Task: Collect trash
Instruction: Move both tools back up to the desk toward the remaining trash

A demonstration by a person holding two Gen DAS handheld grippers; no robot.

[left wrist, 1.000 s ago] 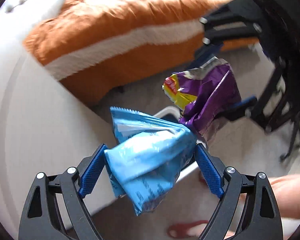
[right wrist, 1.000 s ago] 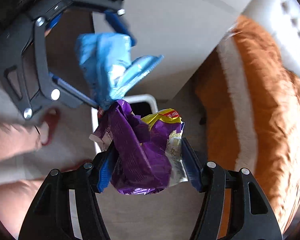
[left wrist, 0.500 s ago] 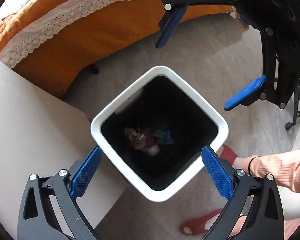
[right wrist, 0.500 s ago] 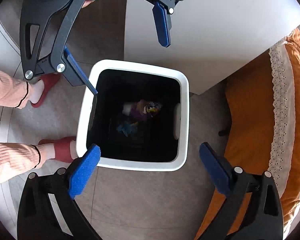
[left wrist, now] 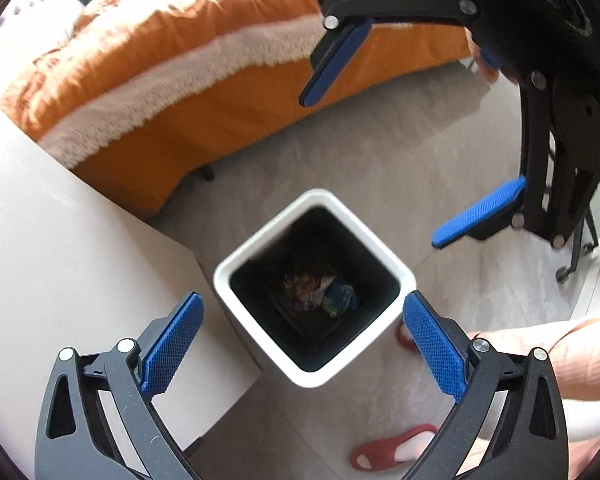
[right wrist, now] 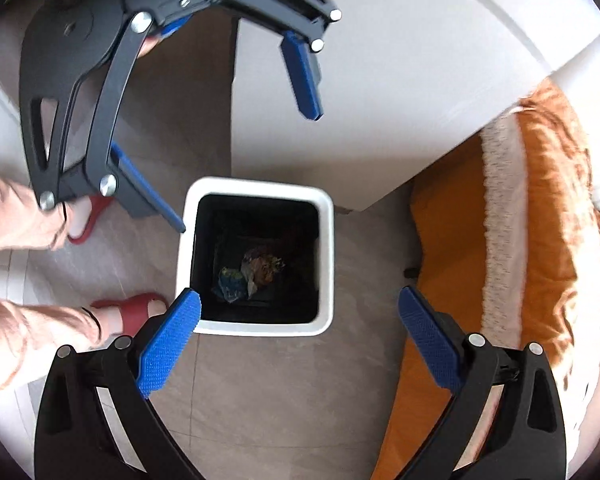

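Observation:
A white square trash bin [left wrist: 260,240] with a black inside stands on the floor below both grippers. At its bottom lie the crumpled purple wrapper [left wrist: 304,290] and the blue wrapper [left wrist: 340,300]. My left gripper [left wrist: 302,300] hangs above the bin, open and empty. My right gripper [left wrist: 370,172] hovers at the upper right, also open and empty. In the right wrist view the bin [right wrist: 328,260] sits just ahead of the right gripper [right wrist: 298,294], and the blue wrapper [right wrist: 230,282] and purple wrapper [right wrist: 262,266] show inside. The left gripper [right wrist: 249,173] is at the upper left.
A bed with an orange cover [left wrist: 180,80] and a white lace band runs behind the bin. A pale tabletop [left wrist: 60,260] borders the bin's left side. The person's feet in red slippers [right wrist: 128,308] stand beside the bin. A wheeled stand's leg [left wrist: 572,264] is at the right.
A second ago each gripper held a wrapper, blue in the left and purple in the right. Both have opened and the wrappers now lie in the bin. The bin looks smaller than half a second ago.

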